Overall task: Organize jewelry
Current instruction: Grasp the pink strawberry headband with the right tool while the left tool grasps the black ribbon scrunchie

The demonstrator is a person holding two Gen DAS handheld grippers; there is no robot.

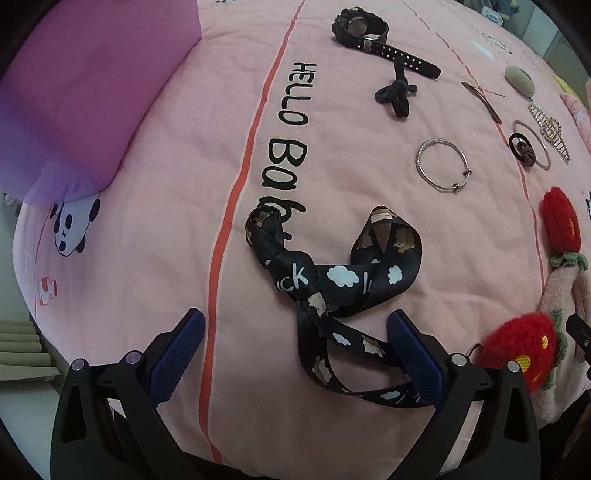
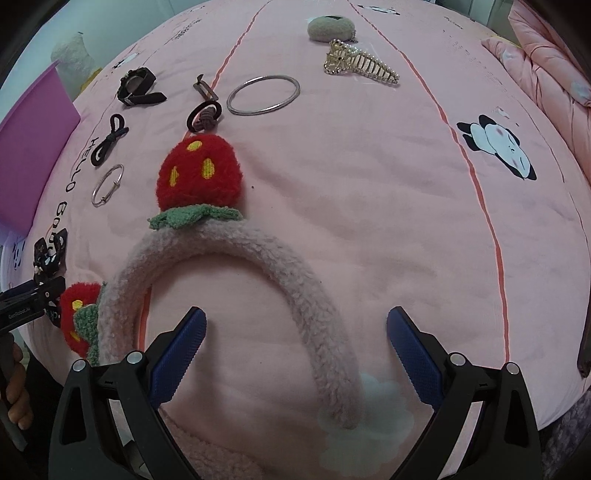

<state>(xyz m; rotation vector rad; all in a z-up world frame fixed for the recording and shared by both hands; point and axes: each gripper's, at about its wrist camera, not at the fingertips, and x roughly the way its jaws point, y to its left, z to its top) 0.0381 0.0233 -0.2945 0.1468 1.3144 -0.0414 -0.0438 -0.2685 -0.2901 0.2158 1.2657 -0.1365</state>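
The left claw (image 1: 295,354) stands wide open and low over the pink bedspread (image 1: 147,240), holding nothing. A black ribbon strap (image 1: 325,295) printed with white clouds runs between its blue fingers (image 1: 177,354); the strap's near end lies by the claw's right finger and its loops lie just ahead. Beyond the strap, a thin silver bangle (image 1: 441,164) lies further off and to the right. Past that come a dark knotted hair tie (image 1: 397,94) and, furthest away, a black watch (image 1: 364,27). A purple sheet (image 1: 85,96) lies at the far left.

The right claw (image 2: 297,354) is also wide open and empty. A fuzzy pink headband (image 2: 295,291) arches across the bedspread in front of it, one leg of the band passing down between the fingers. Red strawberry pompoms sit on the band, one (image 2: 199,173) at the top of the arch, another (image 2: 79,317) at the left. Further out lie a large silver ring bangle (image 2: 263,95), a brown hair tie (image 2: 205,115), a pearl hair claw (image 2: 360,64) and a beige puff (image 2: 331,26).
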